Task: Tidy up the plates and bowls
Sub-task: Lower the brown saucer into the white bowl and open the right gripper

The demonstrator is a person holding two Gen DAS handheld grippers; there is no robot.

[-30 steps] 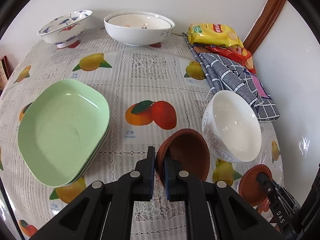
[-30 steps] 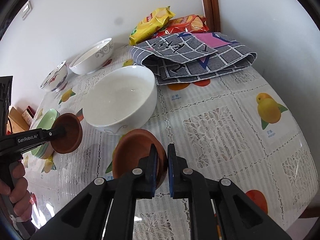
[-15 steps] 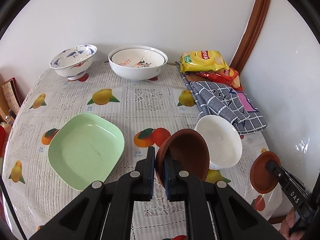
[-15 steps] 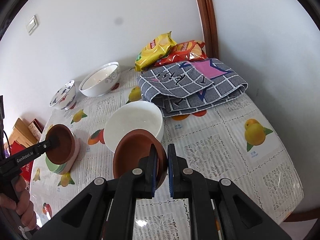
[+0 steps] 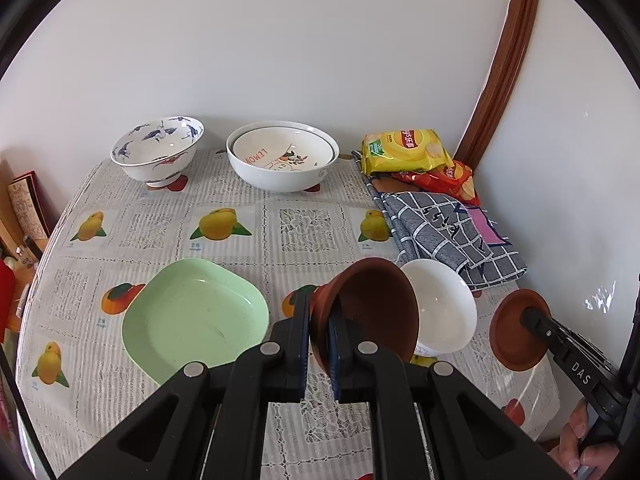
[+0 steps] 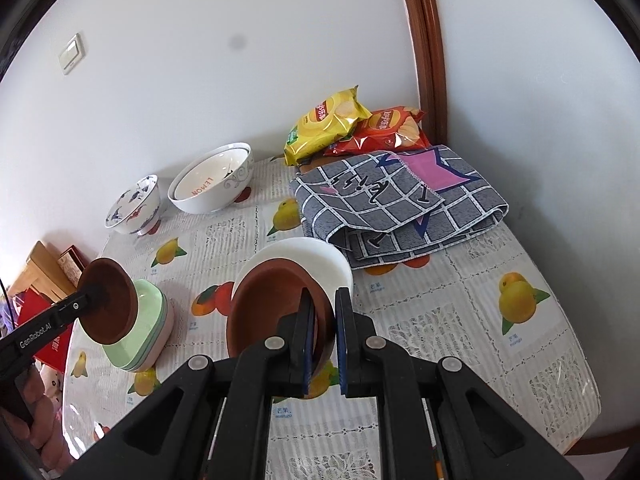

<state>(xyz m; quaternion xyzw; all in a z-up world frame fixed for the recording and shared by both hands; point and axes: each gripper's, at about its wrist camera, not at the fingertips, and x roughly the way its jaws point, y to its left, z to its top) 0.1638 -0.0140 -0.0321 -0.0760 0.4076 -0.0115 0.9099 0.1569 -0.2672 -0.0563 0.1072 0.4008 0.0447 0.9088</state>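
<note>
L hand-held gripper (image 5: 319,330) clamped on rim of a brown bowl (image 5: 372,312), bowl tilted, lifted off the bench (image 5: 224,240). R hand-held gripper (image 6: 322,338) clamped on rim of a second brown bowl (image 6: 276,304), also tilted and off the bench. In L view the R unit w/ its bowl shows at 4 o'clock (image 5: 516,330), part of a hand (image 5: 576,444) below it.

Around: white bowl (image 5: 444,312) on bench just behind both brown bowls, partly hidden by them in both views. Green plates (image 5: 196,320), stacked, at 8 o'clock of the L bowl; in R view the stack sits right under/behind the L bowl. Far edge by the wall: blue-patterned bowl (image 5: 158,152) at 11 o'clock, nested pair of large white bowls (image 5: 282,162) at 12, inner one w/ "LEMON" print. Yellow chip bag (image 5: 404,150) and red chip bag (image 5: 448,178) at 1 o'clock, red one partly under yellow. Grey checked cloth (image 5: 444,236) folded, near edge just beside the white bowl; touching or not, can't tell. Fruit-print cover on bench.
</note>
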